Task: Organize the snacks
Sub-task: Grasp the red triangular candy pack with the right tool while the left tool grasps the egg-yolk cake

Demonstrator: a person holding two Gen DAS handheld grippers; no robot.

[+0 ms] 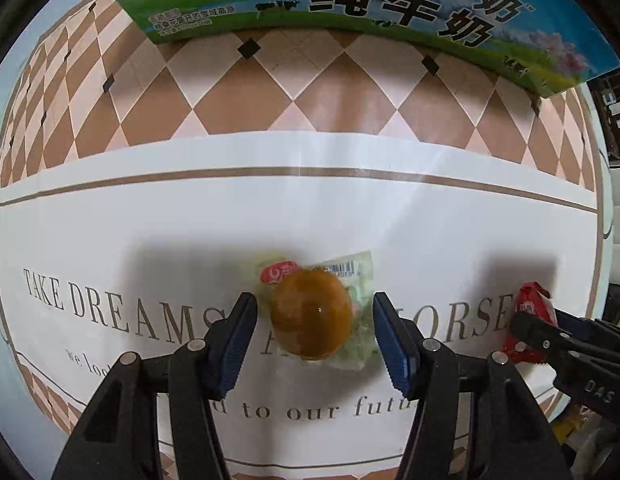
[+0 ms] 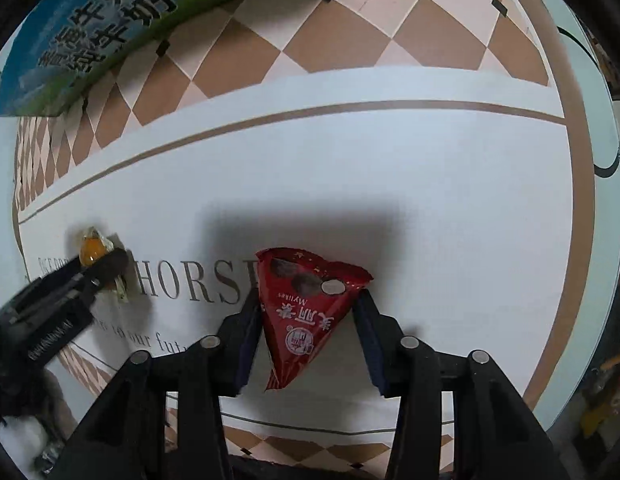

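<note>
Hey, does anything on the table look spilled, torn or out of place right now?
Nothing stands out. The wrapped orange bun lies sealed on the tablecloth between the left gripper fingers, the red triangular snack packet sits intact between the right gripper fingers, and the milk carton box stands at the back. No spills or tears show.

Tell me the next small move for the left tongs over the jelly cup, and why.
Probably close them. The left tongs already straddle the orange jelly cup lying on the tablecloth, with a gap showing at each pad, so nothing is gripped yet. The right tongs are busy around the red packet.
</note>
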